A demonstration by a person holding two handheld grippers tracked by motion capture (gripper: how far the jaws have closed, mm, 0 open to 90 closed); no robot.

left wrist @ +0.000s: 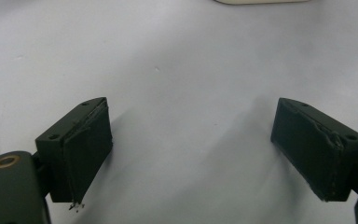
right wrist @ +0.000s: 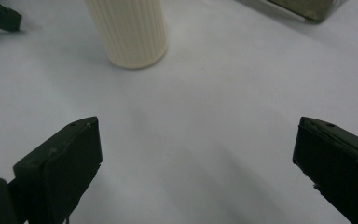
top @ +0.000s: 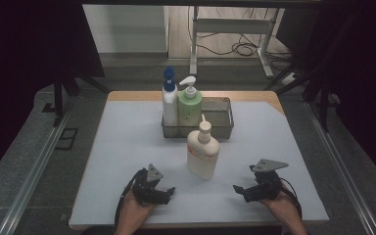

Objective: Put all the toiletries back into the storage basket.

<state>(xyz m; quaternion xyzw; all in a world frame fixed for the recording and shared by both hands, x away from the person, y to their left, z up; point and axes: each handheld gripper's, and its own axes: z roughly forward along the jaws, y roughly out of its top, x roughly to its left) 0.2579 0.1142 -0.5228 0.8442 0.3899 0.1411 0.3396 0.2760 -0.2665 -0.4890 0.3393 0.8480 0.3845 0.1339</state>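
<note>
- Standing upright near the middle of the white-covered table [top: 127, 147]: a cream ribbed plastic bottle with a narrow nozzle cap [top: 203, 152], just in front of the basket, apart from both grippers.
- Seen again in the right gripper view: the cream bottle's ribbed base [right wrist: 128, 32], resting on the white surface ahead and to the left of the jaws.
- Behind it, toward the far edge: a dark wire-mesh rectangular basket [top: 223, 122].
- Upright in the basket's left part, side by side and touching or nearly so: a white bottle with a blue cap [top: 169, 100] and a light green pump bottle with a white pump head [top: 190, 105].
- Near the front edge, left of the cream bottle: left gripper [top: 169, 192], held in a hand [top: 136, 213], jaws spread wide, nothing between them.
- Same in the left gripper view: left gripper [left wrist: 191, 154], both black jaws well apart over bare white surface.
- Near the front edge, right of the cream bottle: right gripper [top: 239, 190], held in a hand [top: 284, 208], grey three-cornered plate on top.
- In the right gripper view: right gripper [right wrist: 198, 163], jaws wide apart, holding nothing.
</note>
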